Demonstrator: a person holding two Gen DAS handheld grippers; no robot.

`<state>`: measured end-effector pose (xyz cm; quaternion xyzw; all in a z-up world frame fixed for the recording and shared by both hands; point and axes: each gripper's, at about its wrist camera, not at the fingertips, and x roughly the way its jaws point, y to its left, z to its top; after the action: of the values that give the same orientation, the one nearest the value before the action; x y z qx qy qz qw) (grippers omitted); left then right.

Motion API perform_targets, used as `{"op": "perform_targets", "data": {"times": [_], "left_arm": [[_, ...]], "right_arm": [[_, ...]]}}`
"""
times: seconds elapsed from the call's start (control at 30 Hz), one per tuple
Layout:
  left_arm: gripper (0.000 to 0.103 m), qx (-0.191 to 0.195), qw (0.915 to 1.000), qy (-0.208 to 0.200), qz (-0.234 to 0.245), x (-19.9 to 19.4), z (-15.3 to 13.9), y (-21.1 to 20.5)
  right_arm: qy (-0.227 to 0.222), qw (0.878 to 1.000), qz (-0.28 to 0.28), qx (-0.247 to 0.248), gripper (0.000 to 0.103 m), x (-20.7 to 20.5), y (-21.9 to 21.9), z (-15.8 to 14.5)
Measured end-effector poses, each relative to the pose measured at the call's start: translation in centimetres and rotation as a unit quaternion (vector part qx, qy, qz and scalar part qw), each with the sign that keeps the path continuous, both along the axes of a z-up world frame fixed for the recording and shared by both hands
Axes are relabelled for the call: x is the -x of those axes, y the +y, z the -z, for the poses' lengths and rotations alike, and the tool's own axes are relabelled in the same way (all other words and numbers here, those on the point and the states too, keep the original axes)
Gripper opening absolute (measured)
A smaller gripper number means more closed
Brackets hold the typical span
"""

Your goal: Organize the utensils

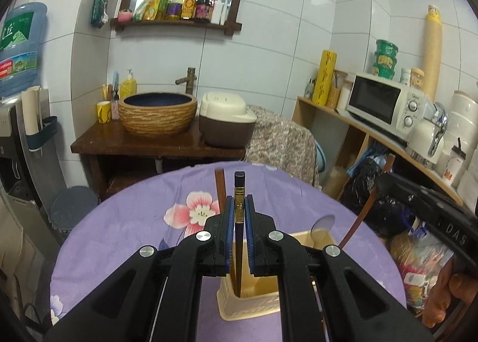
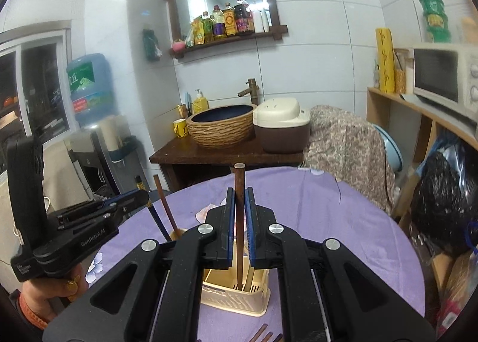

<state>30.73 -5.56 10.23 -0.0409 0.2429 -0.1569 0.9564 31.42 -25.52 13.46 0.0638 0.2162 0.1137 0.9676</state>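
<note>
Left gripper (image 1: pixel 239 207): blue-padded black fingers (image 1: pixel 229 222) closed tight on a dark navy chopstick with a gold-lettered band (image 1: pixel 239 210). Chopstick stands near upright; its square top rises above the fingertips, its lower end reaches down inside the cream plastic slotted utensil holder (image 1: pixel 251 303). Whether the tip touches the holder floor cannot be told.

Right gripper (image 2: pixel 239 207): fingers (image 2: pixel 249 222) likewise clamped, on a reddish-brown wooden chopstick (image 2: pixel 239 189). It also stands near upright, top end clear of the pads, lower end inside the holder's compartment among other upright sticks.

The holder sits on a round table covered by a purple floral cloth (image 1: pixel 143 222), directly below both grippers. In the left wrist view a second brown wooden stick (image 1: pixel 220 189) stands just left of the navy one, behind the left finger, and a round metal spoon bowl (image 1: pixel 323 224) shows at the holder's far right corner.

In the right wrist view, the person's left hand (image 2: pixel 50 291) grips the left tool's handle at lower left. Three brown stick ends (image 2: pixel 269 336) lie on the cloth at the bottom edge, near the holder.
</note>
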Motion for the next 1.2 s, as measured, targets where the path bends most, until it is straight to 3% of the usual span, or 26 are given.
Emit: {"op": "perform_targets", "data": {"times": [0.3,0.37,0.4,0.43,0.47,0.53,0.6,0.67,0.8,0.9,1.1,1.2], "left_arm": [[0.008,-0.017,0.9999,0.001,0.0,0.3,0.9,-0.4],[0.01,-0.018,0.9998,-0.004,0.001,0.6,0.8,-0.3],[0.013,-0.019,0.9998,-0.008,0.003,0.9,0.6,-0.3],[0.027,-0.02,0.9997,-0.011,0.003,1.3,0.5,-0.3],[0.047,-0.02,0.9996,-0.018,0.001,1.7,0.4,-0.3],[0.06,-0.021,0.9991,-0.037,-0.001,2.9,0.2,-0.1],[0.064,-0.025,0.9986,-0.046,-0.001,4.1,0.3,0.1],[0.075,-0.027,0.9985,-0.048,-0.001,5.3,0.6,0.5],[0.08,-0.031,0.9987,-0.041,0.003,7.2,1.8,1.0],[0.083,-0.039,0.9988,-0.028,0.008,8.5,3.1,1.3],[0.088,-0.071,0.9973,-0.02,-0.002,11.0,6.0,2.2],[0.089,-0.069,0.9976,0.005,-0.003,11.7,7.9,2.9]], "right_arm": [[0.001,1.0,0.016,-0.018,0.008,-0.3,-0.8,1.4],[-0.004,1.0,0.018,-0.021,0.012,-0.1,-0.8,1.4],[-0.005,1.0,0.018,-0.022,0.024,0.0,-0.8,1.4],[-0.006,1.0,0.021,-0.021,0.048,0.2,-0.8,1.4],[-0.01,0.999,0.026,-0.02,0.057,0.5,-0.7,1.4],[-0.027,0.999,0.033,-0.01,0.059,1.5,-0.4,1.2],[-0.035,0.999,0.03,0.001,0.06,2.3,0.0,1.2],[-0.047,0.999,0.024,0.011,0.062,3.5,0.5,1.2],[-0.055,0.997,0.013,0.042,0.066,5.9,1.8,1.7],[-0.05,0.997,0.003,0.055,0.078,7.7,2.7,2.8],[-0.025,0.999,-0.01,0.041,0.081,10.8,2.8,5.7],[-0.005,0.999,-0.011,0.037,0.084,11.9,2.8,7.8]]}}
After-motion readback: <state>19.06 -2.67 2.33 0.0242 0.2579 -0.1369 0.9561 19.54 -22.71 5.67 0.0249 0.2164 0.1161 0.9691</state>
